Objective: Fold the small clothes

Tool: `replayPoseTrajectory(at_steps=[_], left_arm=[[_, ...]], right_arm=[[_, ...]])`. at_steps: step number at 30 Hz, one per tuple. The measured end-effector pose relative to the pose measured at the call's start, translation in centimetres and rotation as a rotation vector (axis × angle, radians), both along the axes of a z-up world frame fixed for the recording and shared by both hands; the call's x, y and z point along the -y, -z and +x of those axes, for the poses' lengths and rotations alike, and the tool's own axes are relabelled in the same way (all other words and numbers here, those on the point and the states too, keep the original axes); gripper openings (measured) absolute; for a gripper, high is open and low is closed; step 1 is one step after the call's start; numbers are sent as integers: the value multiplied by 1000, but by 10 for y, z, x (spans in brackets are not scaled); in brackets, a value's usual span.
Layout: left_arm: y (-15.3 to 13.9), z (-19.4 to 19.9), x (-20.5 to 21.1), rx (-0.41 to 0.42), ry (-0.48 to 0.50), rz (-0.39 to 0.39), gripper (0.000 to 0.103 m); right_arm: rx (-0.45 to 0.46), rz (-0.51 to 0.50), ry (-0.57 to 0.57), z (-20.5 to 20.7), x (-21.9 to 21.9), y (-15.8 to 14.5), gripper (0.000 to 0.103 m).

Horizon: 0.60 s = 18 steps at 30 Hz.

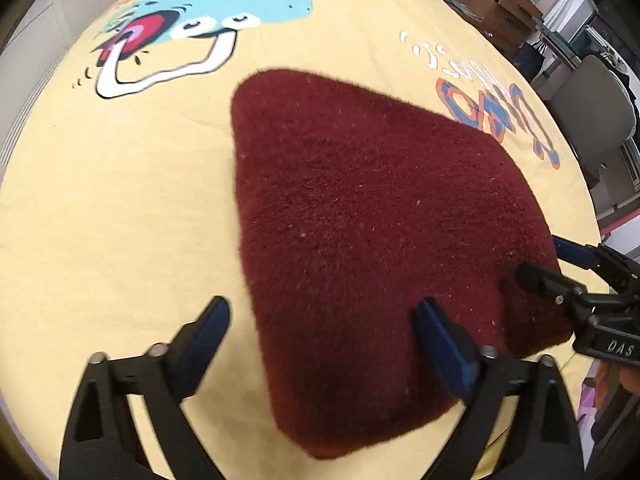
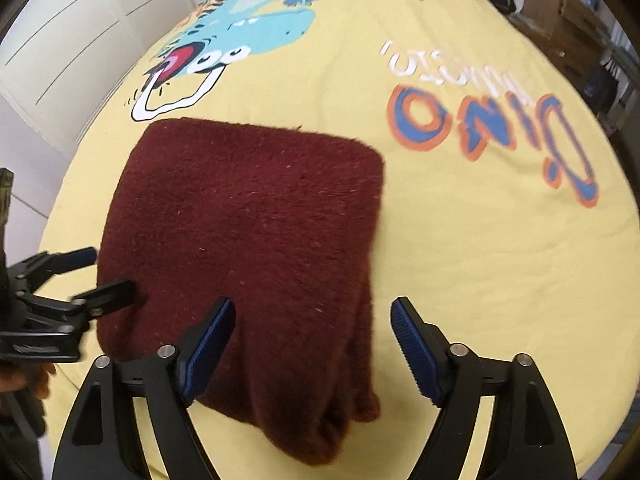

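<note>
The dark red fleece garment (image 1: 372,216) is lying already folded into a compact block on the yellow dinosaur bedsheet (image 1: 120,200); the folding is looking nearly finished. The left tongs (image 1: 320,336) are standing wide open over its near left edge; the right tongs (image 2: 312,332) are also open, gripping nothing, over its near right corner.

Storage-cluttered room: cardboard boxes (image 1: 496,4), a chair (image 1: 592,116), white panelled doors (image 2: 68,28).
</note>
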<state>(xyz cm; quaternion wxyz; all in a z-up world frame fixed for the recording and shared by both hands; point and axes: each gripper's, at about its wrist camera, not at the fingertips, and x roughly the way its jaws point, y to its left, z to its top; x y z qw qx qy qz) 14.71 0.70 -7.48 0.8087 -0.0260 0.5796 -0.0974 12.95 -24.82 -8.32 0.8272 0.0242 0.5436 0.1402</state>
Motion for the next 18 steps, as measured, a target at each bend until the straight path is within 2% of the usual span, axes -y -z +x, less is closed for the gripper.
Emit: replayPoseTrajectory(at_steps=[2, 5, 6, 10, 11, 12, 13, 16, 18], left_arm=[[-6, -9, -9, 9, -8, -16, 102], [-10, -17, -10, 37, -39, 21, 102], [-5, -11, 6, 47, -49, 31, 102], [7, -20, -3, 73, -68, 67, 102], [15, -20, -4, 67, -64, 66, 102], [22, -18, -2, 63, -67, 71, 102], [27, -20, -5, 63, -67, 77, 102], [37, -28, -13, 102, -60, 90, 103], [40, -27, -13, 106, -74, 70, 103]], right_arm=[[23, -15, 3, -9, 9, -2, 85], [37, -4, 16, -18, 18, 3, 87], [38, -6, 28, -21, 23, 7, 89], [38, 4, 73, -25, 36, 27, 90], [38, 7, 80, -25, 39, 34, 93], [38, 9, 88, -24, 40, 40, 103], [40, 6, 102, -25, 43, 46, 103], [26, 108, 126, -27, 55, 61, 103], [41, 118, 128, -29, 54, 63, 103]])
